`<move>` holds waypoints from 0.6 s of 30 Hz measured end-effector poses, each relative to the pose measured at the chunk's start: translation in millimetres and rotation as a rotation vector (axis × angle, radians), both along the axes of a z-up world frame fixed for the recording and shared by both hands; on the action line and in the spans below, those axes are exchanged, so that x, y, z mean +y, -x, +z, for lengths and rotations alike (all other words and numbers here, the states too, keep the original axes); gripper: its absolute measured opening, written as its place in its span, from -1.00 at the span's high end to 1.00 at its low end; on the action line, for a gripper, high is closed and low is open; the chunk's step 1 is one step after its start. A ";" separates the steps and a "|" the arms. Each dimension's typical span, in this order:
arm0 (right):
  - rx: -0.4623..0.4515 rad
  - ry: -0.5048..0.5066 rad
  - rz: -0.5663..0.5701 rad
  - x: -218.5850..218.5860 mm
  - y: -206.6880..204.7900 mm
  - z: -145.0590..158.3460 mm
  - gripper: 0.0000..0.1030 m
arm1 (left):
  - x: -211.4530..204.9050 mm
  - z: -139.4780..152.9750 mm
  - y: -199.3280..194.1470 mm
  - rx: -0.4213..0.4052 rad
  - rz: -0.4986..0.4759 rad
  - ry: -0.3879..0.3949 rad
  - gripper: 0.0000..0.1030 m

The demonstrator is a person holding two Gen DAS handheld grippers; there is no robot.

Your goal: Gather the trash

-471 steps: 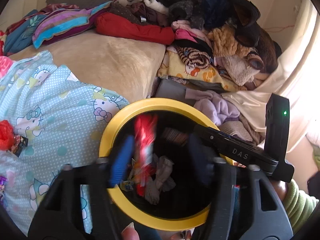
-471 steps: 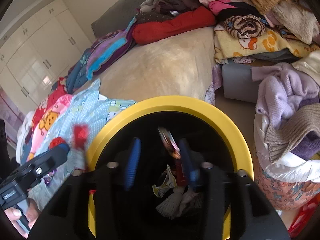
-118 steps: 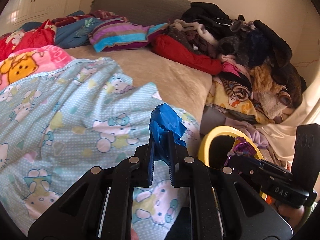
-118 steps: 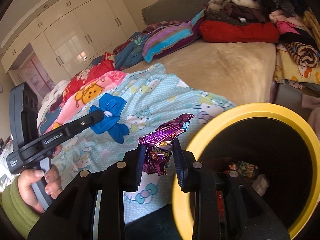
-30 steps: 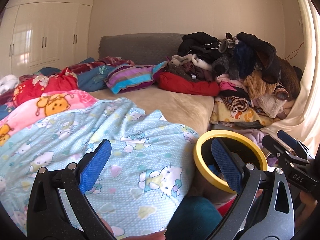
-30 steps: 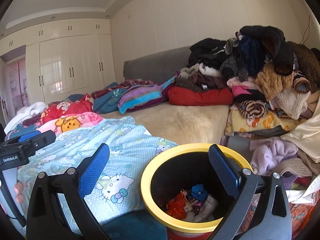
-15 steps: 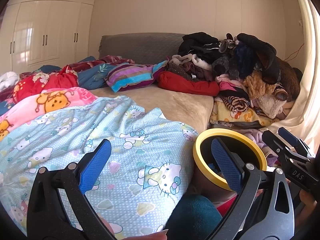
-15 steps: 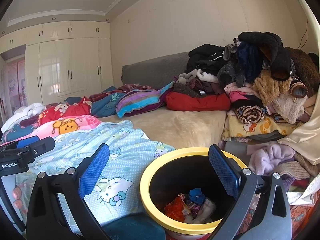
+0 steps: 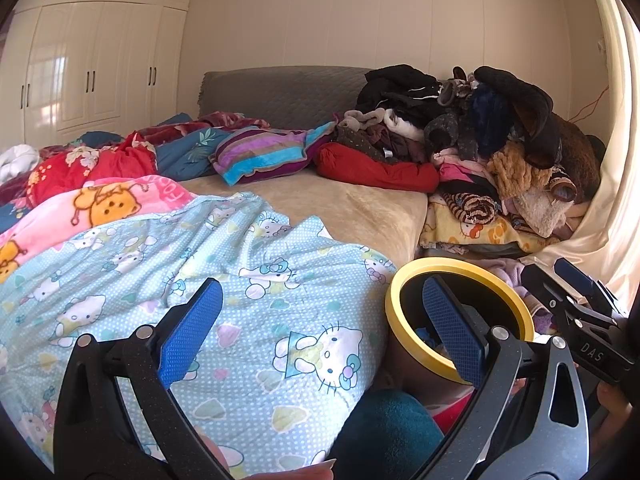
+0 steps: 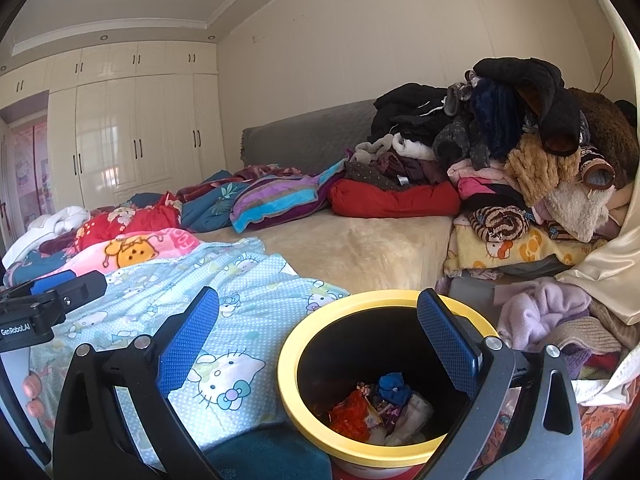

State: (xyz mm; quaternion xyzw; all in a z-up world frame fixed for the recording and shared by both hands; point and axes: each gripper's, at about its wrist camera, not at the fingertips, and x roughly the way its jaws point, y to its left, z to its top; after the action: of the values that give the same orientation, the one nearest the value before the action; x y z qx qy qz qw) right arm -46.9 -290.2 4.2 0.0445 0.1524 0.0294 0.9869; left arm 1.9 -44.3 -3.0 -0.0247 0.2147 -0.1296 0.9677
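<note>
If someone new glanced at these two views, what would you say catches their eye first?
Most likely the yellow-rimmed bin beside the bed, with a blue scrap and a red wrapper at its bottom. Next, the tall clothes pile heaped on the right, and the Hello Kitty blanket spread over the bed on the left. Both hand-held grippers are open and empty.

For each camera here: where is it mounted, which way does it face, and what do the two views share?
Left wrist: behind the open left tongs, facing the bed; right tongs at right edge.
Right wrist: behind the open right tongs, looking into the yellow-rimmed bin; left tongs and fingers at left.
Shared: bin, blue cartoon-cat blanket, clothes pile.
</note>
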 end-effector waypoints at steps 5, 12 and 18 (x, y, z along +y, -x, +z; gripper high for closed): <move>-0.004 -0.001 -0.006 0.6 1.3 -1.6 -0.88 | 0.4 -2.5 -2.0 0.000 0.009 0.001 -0.79; -0.002 -0.001 -0.005 1.1 1.5 -1.1 -0.88 | 2.6 -1.5 -1.5 -0.005 0.017 0.001 -0.79; -0.001 -0.003 -0.009 0.5 1.5 -1.3 -0.88 | 2.6 -1.4 -1.8 -0.003 0.015 0.001 -0.79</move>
State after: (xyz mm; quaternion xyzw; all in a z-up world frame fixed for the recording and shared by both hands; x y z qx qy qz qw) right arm -48.4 -289.7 3.0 0.0467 0.1516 0.0252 0.9870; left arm 3.7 -41.7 -4.4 -0.0266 0.2131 -0.1226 0.9689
